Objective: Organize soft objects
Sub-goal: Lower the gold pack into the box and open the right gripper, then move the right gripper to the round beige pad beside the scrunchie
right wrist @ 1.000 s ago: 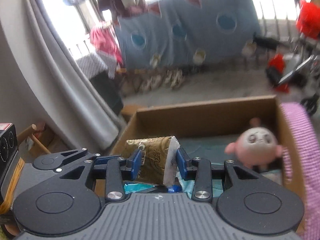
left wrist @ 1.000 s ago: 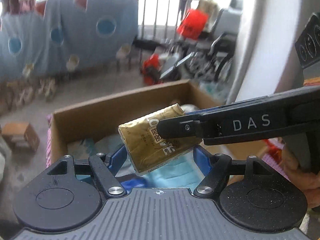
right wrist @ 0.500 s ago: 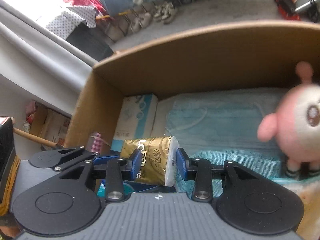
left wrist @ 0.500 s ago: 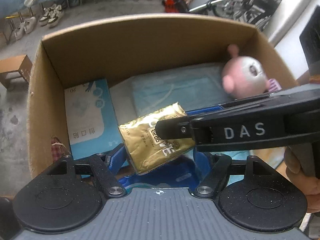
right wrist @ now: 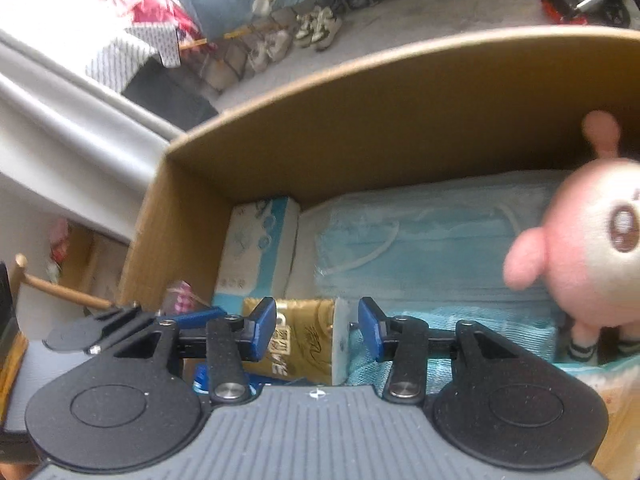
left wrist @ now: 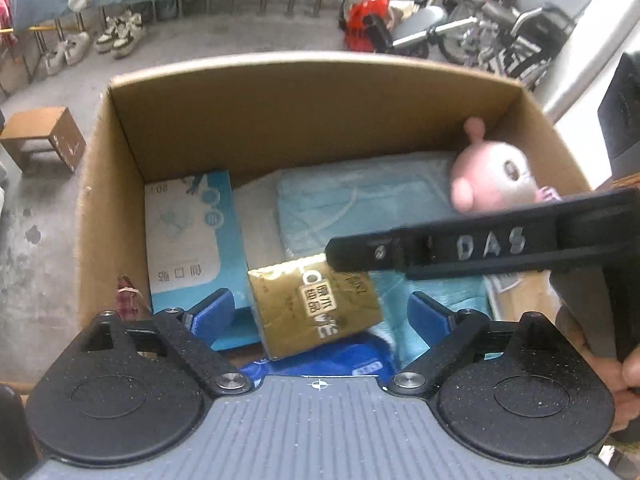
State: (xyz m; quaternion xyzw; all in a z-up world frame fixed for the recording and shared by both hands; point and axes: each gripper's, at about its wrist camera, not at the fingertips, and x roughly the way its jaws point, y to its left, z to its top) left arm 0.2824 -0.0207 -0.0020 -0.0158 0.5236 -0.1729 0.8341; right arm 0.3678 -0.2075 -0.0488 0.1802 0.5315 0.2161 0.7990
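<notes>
A gold tissue pack (left wrist: 316, 304) lies low in the cardboard box (left wrist: 304, 92). In the right wrist view the pack (right wrist: 304, 340) sits between my right gripper (right wrist: 318, 328), whose blue pads have parted; a gap shows on the right side. My left gripper (left wrist: 320, 312) is open, its pads wide on either side of the pack, not touching it. The right gripper's black finger (left wrist: 440, 248) crosses the left wrist view from the right. A pink plush toy (right wrist: 592, 248) stands at the box's right.
The box holds a white-blue mask box (left wrist: 184, 240) at left, a pale blue mask pack (left wrist: 360, 204) in the middle and a blue packet (left wrist: 332, 360) near the front. A wooden stool (left wrist: 40, 136) and shoes (left wrist: 116, 36) stand on the floor beyond.
Both grippers tilted down into the box. The right gripper's pads opened off the gold tissue pack, which now sits lower in the box.
</notes>
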